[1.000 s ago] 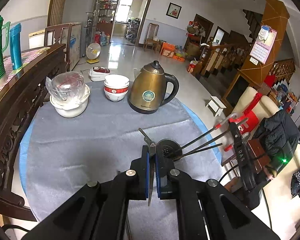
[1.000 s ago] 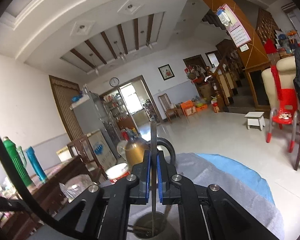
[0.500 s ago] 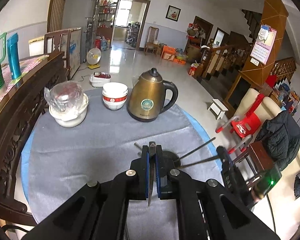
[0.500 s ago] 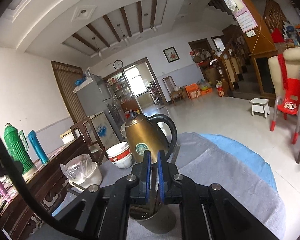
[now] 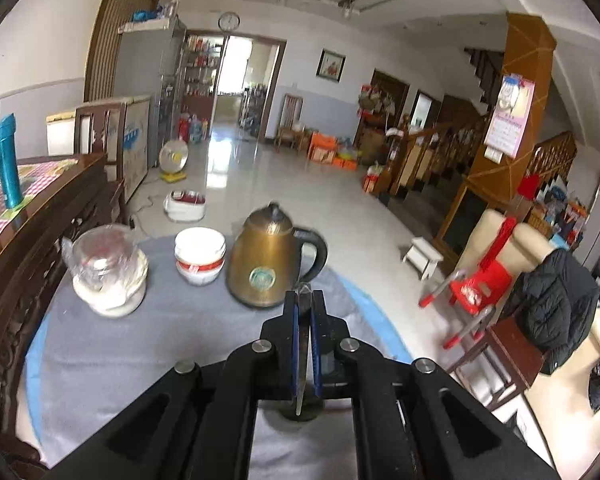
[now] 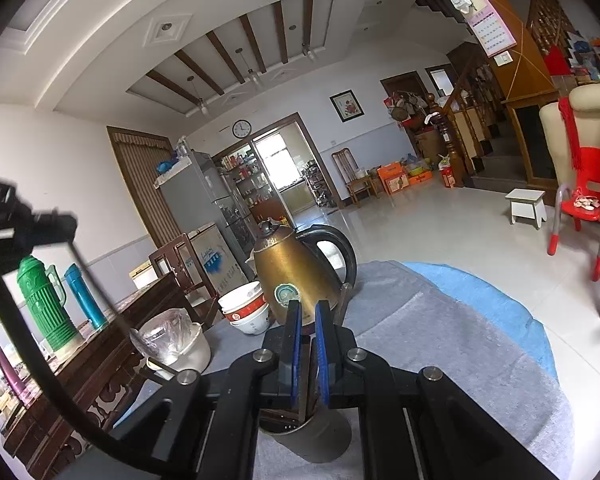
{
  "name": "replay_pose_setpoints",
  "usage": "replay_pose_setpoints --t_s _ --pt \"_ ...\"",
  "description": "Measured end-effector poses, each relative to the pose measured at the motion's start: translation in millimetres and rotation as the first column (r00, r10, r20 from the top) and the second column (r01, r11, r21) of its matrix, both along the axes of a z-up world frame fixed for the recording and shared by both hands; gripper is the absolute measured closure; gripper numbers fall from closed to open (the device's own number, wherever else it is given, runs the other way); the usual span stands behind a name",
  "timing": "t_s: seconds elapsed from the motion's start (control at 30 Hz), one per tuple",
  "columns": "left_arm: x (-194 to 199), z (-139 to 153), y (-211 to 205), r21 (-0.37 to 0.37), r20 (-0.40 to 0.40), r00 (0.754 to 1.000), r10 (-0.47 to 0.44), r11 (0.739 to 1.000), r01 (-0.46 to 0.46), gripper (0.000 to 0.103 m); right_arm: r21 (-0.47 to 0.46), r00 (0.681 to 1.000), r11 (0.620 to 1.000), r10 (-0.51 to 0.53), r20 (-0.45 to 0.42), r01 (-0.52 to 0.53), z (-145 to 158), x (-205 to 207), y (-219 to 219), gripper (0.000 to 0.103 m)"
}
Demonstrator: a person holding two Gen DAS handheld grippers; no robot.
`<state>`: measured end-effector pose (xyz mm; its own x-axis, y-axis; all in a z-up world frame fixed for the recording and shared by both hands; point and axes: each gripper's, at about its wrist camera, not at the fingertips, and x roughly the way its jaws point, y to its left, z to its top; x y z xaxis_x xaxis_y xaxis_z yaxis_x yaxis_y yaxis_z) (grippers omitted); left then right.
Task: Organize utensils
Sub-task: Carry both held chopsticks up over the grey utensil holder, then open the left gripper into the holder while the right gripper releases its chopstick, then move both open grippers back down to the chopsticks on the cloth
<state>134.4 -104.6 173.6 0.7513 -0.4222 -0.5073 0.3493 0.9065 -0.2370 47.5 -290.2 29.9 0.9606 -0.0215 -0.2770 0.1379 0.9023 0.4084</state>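
The utensil [image 5: 302, 344], a thin flat metal piece, is sitting clamped between the blue pads of my left gripper [image 5: 304, 300], running up between them with its tip poking just past the fingertips. Its lower end is hanging right above the dark holder cup [image 5: 300, 410], which is standing on the grey cloth [image 5: 140, 344] directly under my fingers.

My right gripper [image 6: 306, 312] is holding its pads a little apart, and something thin is showing low in the gap, though I cannot tell whether they are gripping it. The same holder cup [image 6: 312, 438] is sitting just beneath it, and another utensil handle [image 6: 342, 304] is leaning up to the right of my fingers.

Straight ahead, the brass kettle [image 5: 266, 264] is standing close, blocking the way forward, its black handle turned right. Left of it, stacked white bowls [image 5: 199, 256] are sitting just beside it, and farther left a white pot with a plastic-wrapped glass lid [image 5: 108, 276] is resting near the dark carved wooden rail [image 5: 16, 280]. A blue cover [image 6: 488, 300] is showing under the cloth's edge.
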Motion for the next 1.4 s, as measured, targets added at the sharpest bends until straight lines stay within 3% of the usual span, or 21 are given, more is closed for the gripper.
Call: replay_pose_setpoints --t_s 0.17,0.33,0.43,0.6,0.67,0.73,0.77,0.8,0.87,0.93,1.2,1.4 --pt "16 -33 -16 0.019 0.001 1.0 0.025 1.0 -0.025 0.097 0.003 1.0 1.0 -0.001 -0.003 0.001 -2 0 -1 0.094" --pt "29 -86 -23 0.09 -0.087 0.996 0.027 0.996 -0.019 0.097 0.007 1.0 1.0 0.0 -0.013 0.0 -2 0 0 0.094" --pt "28 -97 -19 0.114 -0.14 0.99 -0.006 0.993 0.022 0.097 0.017 1.0 1.0 0.002 -0.016 -0.001 -2 1 1 0.094" --pt "9 -100 -21 0.193 -0.129 0.99 -0.062 0.977 0.086 0.095 0.006 1.0 1.0 0.008 -0.019 -0.008 -1 1 2 0.094" --pt "-1 -100 -15 0.188 -0.128 0.988 -0.087 0.976 0.111 0.088 0.026 0.999 0.999 0.025 -0.023 -0.024 0 0 1 0.093" --pt "-9 -100 -9 0.198 -0.117 0.989 -0.094 0.973 0.116 0.052 0.059 0.999 0.997 0.045 -0.029 -0.043 2 1 -1 0.093" --pt "-14 -99 -4 0.205 -0.103 0.991 -0.09 0.972 0.11 0.047 0.074 0.998 0.996 0.053 -0.032 -0.051 2 1 -2 0.092" --pt "-22 -99 1 0.214 -0.086 0.992 -0.09 0.971 0.106 0.047 0.09 0.997 0.994 0.063 -0.037 -0.059 2 1 -3 0.089" --pt "-32 -101 9 0.24 -0.067 0.994 -0.091 0.965 0.105 0.047 0.111 0.996 0.991 0.078 -0.032 -0.074 3 -3 -6 0.072" --pt "-45 -105 20 0.277 -0.044 0.996 -0.073 0.957 0.083 0.046 0.115 0.998 0.991 0.066 -0.002 -0.066 5 -13 -9 0.039" --pt "-60 -137 62 0.29 -0.1 0.995 0.023 0.957 0.007 0.043 -0.005 0.995 0.999 0.041 0.095 -0.041 25 -56 5 0.039" --pt "-64 -168 86 0.298 -0.173 0.98 0.1 0.954 -0.045 0.043 -0.063 0.992 0.996 0.072 0.101 -0.066 27 -81 18 0.039"
